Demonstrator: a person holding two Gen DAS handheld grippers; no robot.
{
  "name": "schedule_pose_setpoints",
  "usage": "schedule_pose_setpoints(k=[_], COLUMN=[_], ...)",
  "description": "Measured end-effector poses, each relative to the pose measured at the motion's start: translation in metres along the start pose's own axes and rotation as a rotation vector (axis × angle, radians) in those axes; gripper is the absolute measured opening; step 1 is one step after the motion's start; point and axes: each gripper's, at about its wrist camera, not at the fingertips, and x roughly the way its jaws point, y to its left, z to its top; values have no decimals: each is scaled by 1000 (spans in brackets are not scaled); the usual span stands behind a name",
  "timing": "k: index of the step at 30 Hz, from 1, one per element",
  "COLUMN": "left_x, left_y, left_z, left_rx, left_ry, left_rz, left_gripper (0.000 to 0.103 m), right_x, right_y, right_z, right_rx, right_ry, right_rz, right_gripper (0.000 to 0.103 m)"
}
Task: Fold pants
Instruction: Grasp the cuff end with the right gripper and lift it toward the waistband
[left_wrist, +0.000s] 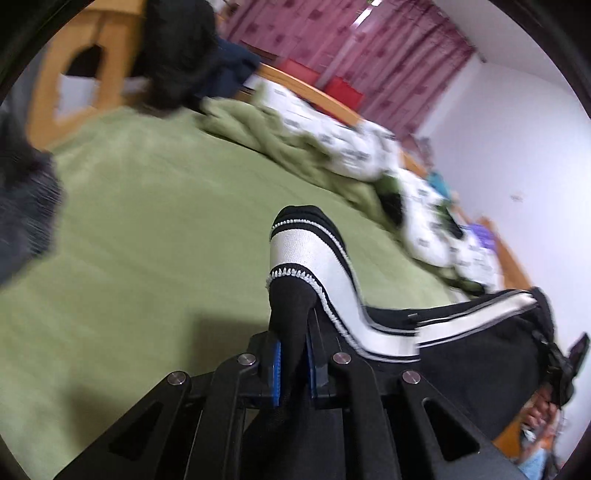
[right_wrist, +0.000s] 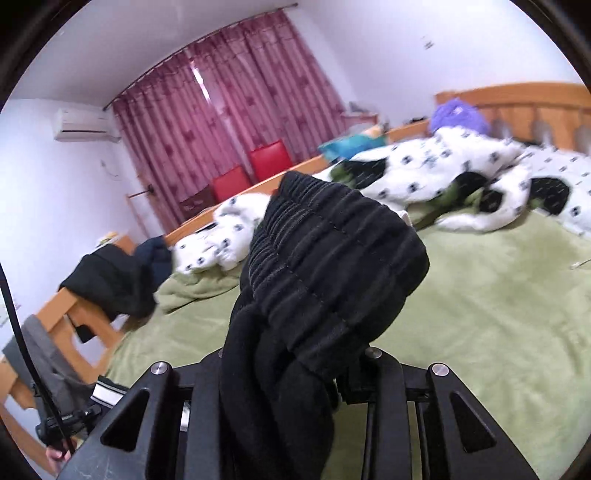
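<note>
my left hand-held gripper (left_wrist: 293, 363) is raised over the bed (left_wrist: 147, 240), clamped on the pants (left_wrist: 314, 266) at the striped edge. my right hand-held gripper (right_wrist: 295, 373) holds the black waistband (right_wrist: 332, 266) aloft, apparently closed; cloth hides its fingers.

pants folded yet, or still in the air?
Not folded: pants hang lifted above the bed, pinched by left gripper and right gripper.
</note>
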Motion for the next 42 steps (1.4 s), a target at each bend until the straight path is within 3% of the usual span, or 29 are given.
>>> schedule_pose_setpoints(k=[4,7,10,12,15,19,21,22,24,27,30,33,36,39,42], left_x=[25,58,70,69,65,49,39,34,30,37,51,49,40,27,20], left_y=[37,55,64,71,71,59,46,39,25,11,6,2,1,4,4], left_z=[0,-9,-10,-11,-17,-33,-39,-42,-54,-76,-101,-117,-121,-126,-131], left_rx=[-5,-29,-17,-44,-20,18,44,59,101,161,187,207,205,177,156], left_ry=[33,87,117,112,109,102,80,64,55,118,219,215,190,155,141], left_rz=[134,199,219,225,299,293,284,275,277,298,299,333,338,323,310], left_gripper=[11,12,16,20,35,39,48,59,61,61,61,61,61,61,61], right_x=[70,125,145,148,160,144,122,111,82,55,53,75,108,108,94], right_y=[-9,-32,-58,-67,-73,-80,-84,-85,-78,-64,-42,-30,-31,-24,-17], right_z=[-44,-77,-90,-96,-108,-110,-105,-104,-102,-100,-106,-124,-153,-161,-154], right_rx=[-32,-69,-90,-101,-151,-91,-47,-34,-51,-80,-178,-275,-334,-343,-305], right_ry=[147,265,293,297,390,446,425,412,353,259,227,295,427,411,414], right_rz=[-60,-202,-224,-223,-309,-306,-310,-323,-363,-337,-317,-299,-394,-426,-376], right_gripper=[32,32,34,43,58,59,60,60,60,60,60,60,59,59,59])
